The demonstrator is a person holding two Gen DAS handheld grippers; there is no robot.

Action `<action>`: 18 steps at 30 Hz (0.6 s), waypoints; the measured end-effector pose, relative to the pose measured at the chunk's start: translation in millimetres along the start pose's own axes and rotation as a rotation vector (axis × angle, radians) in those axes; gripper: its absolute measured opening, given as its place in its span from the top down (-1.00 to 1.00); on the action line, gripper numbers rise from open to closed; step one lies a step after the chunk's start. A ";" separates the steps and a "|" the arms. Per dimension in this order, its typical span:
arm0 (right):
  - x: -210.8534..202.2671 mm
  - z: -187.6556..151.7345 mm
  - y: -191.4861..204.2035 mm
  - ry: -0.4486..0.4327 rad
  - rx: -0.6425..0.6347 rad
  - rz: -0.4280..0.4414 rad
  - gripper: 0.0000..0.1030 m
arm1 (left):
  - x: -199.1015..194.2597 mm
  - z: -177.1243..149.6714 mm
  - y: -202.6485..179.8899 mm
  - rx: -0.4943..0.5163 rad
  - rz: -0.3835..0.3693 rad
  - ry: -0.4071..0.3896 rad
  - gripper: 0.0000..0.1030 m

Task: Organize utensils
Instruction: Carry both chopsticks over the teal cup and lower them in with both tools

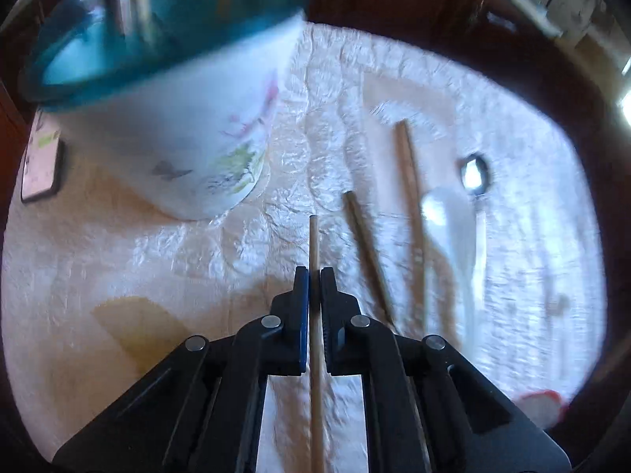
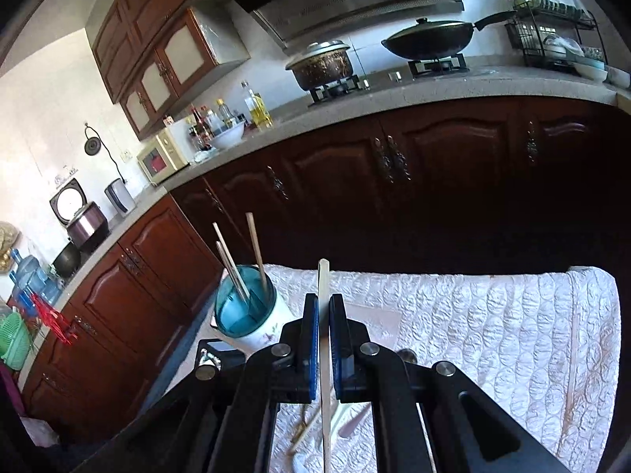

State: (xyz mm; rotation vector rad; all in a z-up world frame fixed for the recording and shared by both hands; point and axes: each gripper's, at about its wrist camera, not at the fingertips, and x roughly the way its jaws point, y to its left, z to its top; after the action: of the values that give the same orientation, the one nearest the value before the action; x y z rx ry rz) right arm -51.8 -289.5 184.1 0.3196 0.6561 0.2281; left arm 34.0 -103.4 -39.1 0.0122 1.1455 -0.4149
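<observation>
Blurring softens the left view, where the cup [image 1: 165,118] loses its rim past the frame. Left gripper [image 1: 314,276] is clamped on a thin wooden chopstick [image 1: 314,244] above the quilted cloth [image 1: 197,256]. Right gripper [image 2: 324,303] pinches a pale flat stick [image 2: 323,280], its lower end hidden.

The cup [image 1: 169,126] is white with a teal rim and inside, printed with pink and green flowers and a grey butterfly. A pale quilted cloth [image 1: 236,244] covers the worktop. The chopsticks [image 1: 410,181] are light wood. The cabinets [image 2: 394,165] are dark red-brown.
</observation>
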 end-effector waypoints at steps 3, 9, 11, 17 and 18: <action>3.9 1.2 3.9 0.000 0.003 0.026 0.91 | -45.7 -3.1 11.6 -0.014 -0.080 -0.055 0.91; 22.2 8.7 21.7 0.000 0.003 0.079 0.91 | -136.5 -2.7 34.0 -0.017 -0.156 -0.176 0.91; 28.3 12.5 30.9 -0.004 -0.008 0.092 0.91 | -163.8 0.2 37.7 -0.018 -0.162 -0.221 0.91; 48.5 29.9 60.6 -0.026 -0.048 0.109 0.91 | -225.6 17.2 46.9 -0.018 -0.203 -0.316 0.91; 51.1 33.6 64.3 -0.032 -0.049 0.111 0.91 | -239.0 21.4 52.3 -0.019 -0.204 -0.337 0.91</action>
State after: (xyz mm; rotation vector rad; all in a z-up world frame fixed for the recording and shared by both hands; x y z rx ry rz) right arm 1.8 -221.6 203.7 0.3124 0.6014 0.3438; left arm -12.7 15.2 170.9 -0.1856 0.8203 -0.5638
